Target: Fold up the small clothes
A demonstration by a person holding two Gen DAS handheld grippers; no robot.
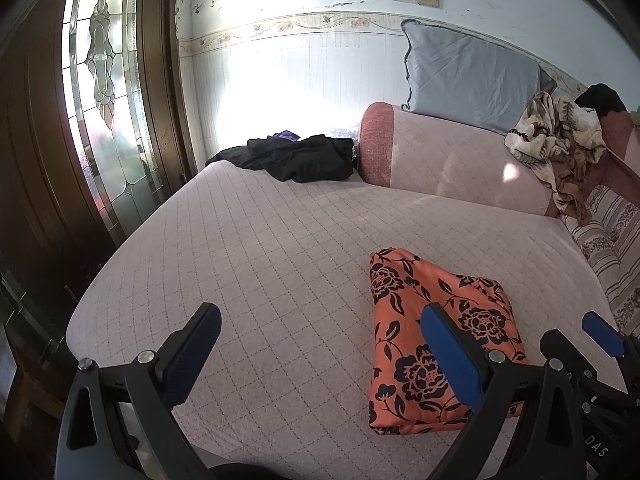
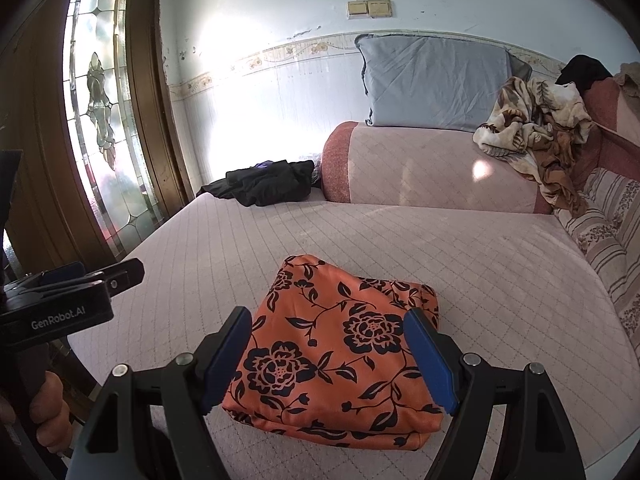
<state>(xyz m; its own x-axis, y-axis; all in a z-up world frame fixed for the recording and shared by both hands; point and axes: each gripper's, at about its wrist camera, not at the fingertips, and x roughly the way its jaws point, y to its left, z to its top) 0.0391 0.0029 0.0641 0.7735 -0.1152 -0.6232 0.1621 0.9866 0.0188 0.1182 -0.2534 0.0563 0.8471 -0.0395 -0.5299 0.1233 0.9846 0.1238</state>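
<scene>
A folded orange garment with black flowers (image 1: 436,344) lies on the pink quilted sofa seat (image 1: 260,248), near the front edge. It also shows in the right wrist view (image 2: 340,352). My left gripper (image 1: 324,360) is open and empty, hovering over the seat just left of the garment; its right finger overlaps the garment's edge in the view. My right gripper (image 2: 328,364) is open and empty, its fingers spread over the garment's near half. The left gripper shows at the left of the right wrist view (image 2: 100,280), and the right gripper's fingertips (image 1: 600,332) at the right of the left wrist view.
A heap of black clothes (image 1: 300,158) lies at the seat's far end. A blue-grey pillow (image 1: 468,80) rests on the sofa backrest (image 1: 440,152). A crumpled brown-and-cream blanket (image 1: 556,140) hangs over the back right. A striped cushion (image 1: 616,256) lines the right side. A wood-framed stained-glass door (image 1: 104,88) stands left.
</scene>
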